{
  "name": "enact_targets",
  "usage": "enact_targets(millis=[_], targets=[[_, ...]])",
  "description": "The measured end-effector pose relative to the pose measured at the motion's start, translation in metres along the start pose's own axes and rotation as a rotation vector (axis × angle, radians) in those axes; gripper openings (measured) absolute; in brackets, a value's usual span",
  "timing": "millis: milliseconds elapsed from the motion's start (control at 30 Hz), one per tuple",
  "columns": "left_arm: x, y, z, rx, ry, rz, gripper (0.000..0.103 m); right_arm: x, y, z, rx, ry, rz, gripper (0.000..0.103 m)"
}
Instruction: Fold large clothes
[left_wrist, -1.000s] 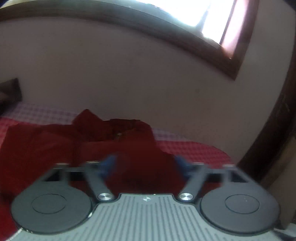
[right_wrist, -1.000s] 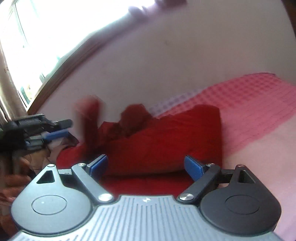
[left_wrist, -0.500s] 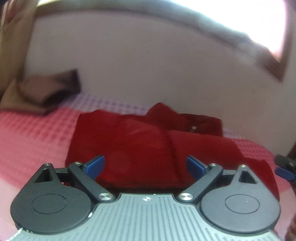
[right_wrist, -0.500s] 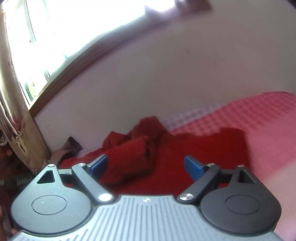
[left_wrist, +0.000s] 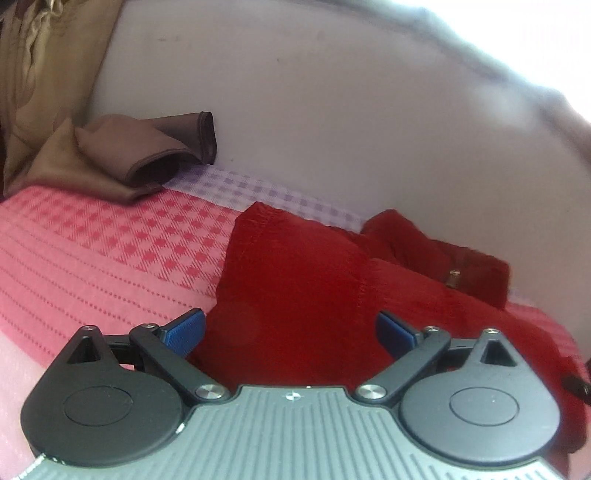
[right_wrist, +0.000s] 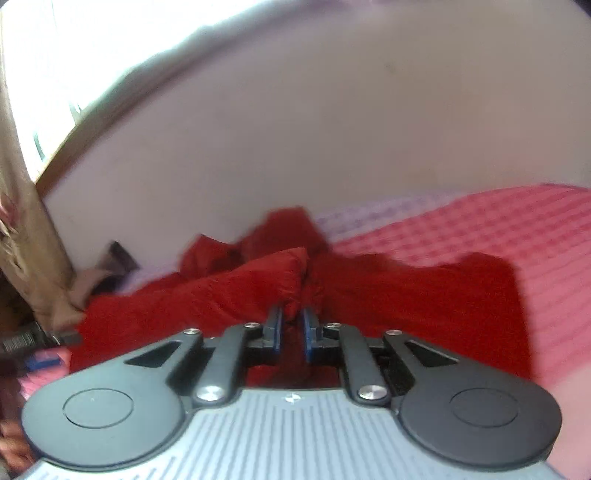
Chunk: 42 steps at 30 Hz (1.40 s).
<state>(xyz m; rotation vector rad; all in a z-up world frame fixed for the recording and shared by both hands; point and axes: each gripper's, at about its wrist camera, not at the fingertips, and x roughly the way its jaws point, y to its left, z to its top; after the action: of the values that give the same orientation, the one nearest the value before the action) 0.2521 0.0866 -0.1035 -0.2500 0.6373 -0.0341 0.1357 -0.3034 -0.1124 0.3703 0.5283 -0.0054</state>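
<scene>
A large dark red garment (left_wrist: 295, 280) lies crumpled on a pink checked bedcover (left_wrist: 92, 251), with a brass button (left_wrist: 452, 277) near its bunched far end. My left gripper (left_wrist: 290, 325) hangs open just above the garment's near left corner, and the cloth shows between the blue pads (left_wrist: 184, 326) without touching them. In the right wrist view the same garment (right_wrist: 424, 295) spreads across the bed. My right gripper (right_wrist: 291, 323) is shut on a raised fold (right_wrist: 273, 273) of it at the middle.
A brown cloth (left_wrist: 147, 155) and a tan curtain (left_wrist: 37, 62) lie at the far left against the pale wall (left_wrist: 332, 110). A bright window (right_wrist: 74, 44) sits above. More pink bedcover (right_wrist: 517, 229) stretches to the right of the garment.
My right gripper's jaws went from wide apart to shut on a fold of the red garment. The left gripper swung left and down over the garment's corner, still open.
</scene>
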Motion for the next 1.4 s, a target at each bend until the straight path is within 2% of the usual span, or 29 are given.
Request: enact_targets(millis=[100, 167, 233, 267, 300, 367, 433, 500, 600, 633, 867, 1033, 1400], targets=[[0.015, -0.002, 0.001, 0.004, 0.004, 0.029, 0.094, 0.011, -0.015, -0.004, 0.037, 0.054, 0.0, 0.004], [0.027, -0.005, 0.0, 0.035, 0.011, 0.089, 0.089, 0.018, -0.02, -0.005, 0.058, 0.063, -0.002, 0.004], [0.034, -0.002, -0.002, 0.034, 0.021, 0.091, 0.092, 0.023, -0.018, -0.006, 0.048, 0.061, -0.039, 0.004], [0.036, 0.001, -0.004, 0.028, 0.024, 0.091, 0.093, 0.02, -0.017, -0.004, 0.051, 0.047, -0.061, 0.005], [0.038, 0.003, -0.005, 0.022, 0.022, 0.089, 0.095, 0.015, -0.014, 0.001, 0.05, -0.003, -0.082, 0.005], [0.041, 0.006, -0.01, 0.016, 0.022, 0.092, 0.1, 0.0, -0.003, 0.013, 0.022, -0.095, -0.061, 0.005], [0.045, 0.009, -0.013, 0.004, 0.032, 0.086, 0.101, -0.002, 0.013, 0.025, -0.021, -0.11, -0.021, 0.005], [0.048, 0.009, -0.015, 0.001, 0.032, 0.094, 0.103, 0.012, 0.032, 0.031, -0.115, -0.087, 0.001, 0.005], [0.048, 0.007, -0.019, 0.025, 0.016, 0.111, 0.103, 0.044, 0.045, 0.023, -0.224, -0.004, -0.031, 0.005], [0.048, 0.006, -0.02, 0.032, 0.01, 0.113, 0.103, 0.053, 0.043, 0.014, -0.23, 0.027, -0.03, 0.005], [0.054, -0.005, -0.026, 0.1, -0.001, 0.133, 0.103, 0.083, 0.028, -0.018, -0.274, 0.093, -0.16, 0.004], [0.058, -0.007, -0.027, 0.12, 0.006, 0.142, 0.103, 0.09, 0.033, -0.031, -0.332, 0.068, -0.201, 0.004], [0.063, -0.013, -0.03, 0.164, 0.029, 0.172, 0.103, 0.085, 0.038, -0.029, -0.368, 0.069, -0.227, 0.004]])
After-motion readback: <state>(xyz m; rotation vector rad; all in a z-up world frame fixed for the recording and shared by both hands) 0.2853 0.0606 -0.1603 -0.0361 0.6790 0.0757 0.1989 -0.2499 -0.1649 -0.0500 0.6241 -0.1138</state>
